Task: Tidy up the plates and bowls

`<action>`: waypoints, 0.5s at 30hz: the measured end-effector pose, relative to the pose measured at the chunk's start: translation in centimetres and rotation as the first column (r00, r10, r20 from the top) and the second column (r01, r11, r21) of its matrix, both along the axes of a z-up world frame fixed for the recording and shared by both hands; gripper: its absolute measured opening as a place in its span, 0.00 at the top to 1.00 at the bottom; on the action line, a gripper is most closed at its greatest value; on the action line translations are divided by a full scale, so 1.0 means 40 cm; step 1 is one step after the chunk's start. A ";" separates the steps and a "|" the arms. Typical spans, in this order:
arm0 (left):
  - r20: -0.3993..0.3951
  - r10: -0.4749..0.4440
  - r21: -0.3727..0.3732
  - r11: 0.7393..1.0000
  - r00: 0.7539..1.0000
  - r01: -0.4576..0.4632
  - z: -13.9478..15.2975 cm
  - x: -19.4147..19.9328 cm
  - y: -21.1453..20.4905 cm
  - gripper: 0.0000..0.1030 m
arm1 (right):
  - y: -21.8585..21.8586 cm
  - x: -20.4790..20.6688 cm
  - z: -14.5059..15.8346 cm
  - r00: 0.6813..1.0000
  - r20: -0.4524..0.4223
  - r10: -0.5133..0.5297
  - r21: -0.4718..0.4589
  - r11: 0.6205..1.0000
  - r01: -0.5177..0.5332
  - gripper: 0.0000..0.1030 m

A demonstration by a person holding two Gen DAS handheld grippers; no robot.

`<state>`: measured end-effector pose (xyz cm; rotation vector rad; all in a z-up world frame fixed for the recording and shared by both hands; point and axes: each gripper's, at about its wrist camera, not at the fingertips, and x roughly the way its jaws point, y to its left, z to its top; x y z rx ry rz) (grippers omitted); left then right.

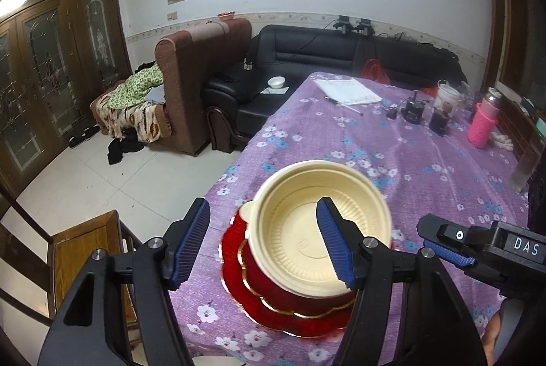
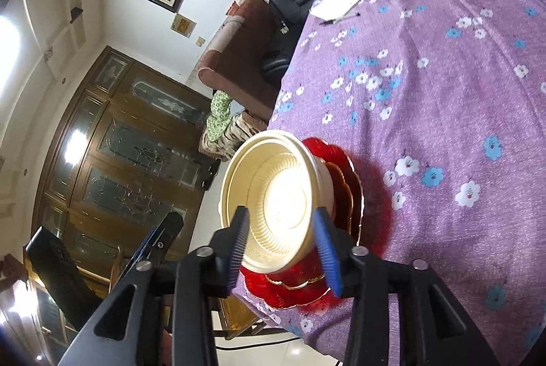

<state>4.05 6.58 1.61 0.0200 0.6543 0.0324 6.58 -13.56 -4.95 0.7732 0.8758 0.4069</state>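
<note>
We see the cream bowl (image 1: 317, 226) stacked on red plates (image 1: 273, 304) near the tabletop (image 1: 426, 154) edge, bare purple cloth beyond. Our left gripper (image 1: 262, 243) and right gripper (image 2: 283, 250) hold jaws wide around it. "DAS" shows on the right gripper.

I see a purple floral tablecloth (image 1: 392, 141) with a white notepad (image 1: 348, 91) and a pen (image 1: 344, 104) at its far end. Beside them stand a pink bottle (image 1: 483, 123) and what may be a charger (image 1: 413, 109). Beyond are a black sofa (image 1: 307, 59) and a brown armchair (image 1: 191, 76).
</note>
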 end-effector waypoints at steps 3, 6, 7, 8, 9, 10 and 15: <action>0.019 -0.016 0.009 1.000 1.000 0.016 0.014 -0.017 -0.030 0.37 | -0.025 -0.020 0.015 0.999 0.027 -0.030 -0.004 1.000 0.030 0.46; 0.021 -0.030 0.012 1.000 0.999 0.029 0.024 -0.026 -0.051 0.37 | -0.054 -0.039 0.030 0.997 0.055 -0.052 -0.002 0.999 0.052 0.45; 0.026 -0.034 0.010 0.999 0.999 0.033 0.028 -0.031 -0.059 0.37 | -0.063 -0.046 0.036 0.996 0.065 -0.059 -0.006 0.998 0.060 0.45; 0.032 -0.035 0.009 0.999 0.999 0.035 0.031 -0.036 -0.063 0.37 | -0.070 -0.054 0.041 0.995 0.076 -0.065 -0.011 0.998 0.066 0.45; 0.037 -0.039 0.008 0.999 0.999 0.039 0.035 -0.041 -0.069 0.37 | -0.075 -0.062 0.049 0.993 0.093 -0.070 -0.018 0.997 0.072 0.45; 0.043 -0.044 0.007 0.999 0.998 0.044 0.037 -0.048 -0.073 0.37 | -0.080 -0.072 0.057 0.991 0.114 -0.070 -0.029 0.997 0.074 0.45; 0.070 -0.049 0.015 0.999 0.996 0.048 0.044 -0.080 -0.082 0.37 | -0.069 -0.132 0.102 0.969 0.243 -0.039 -0.093 0.994 0.063 0.45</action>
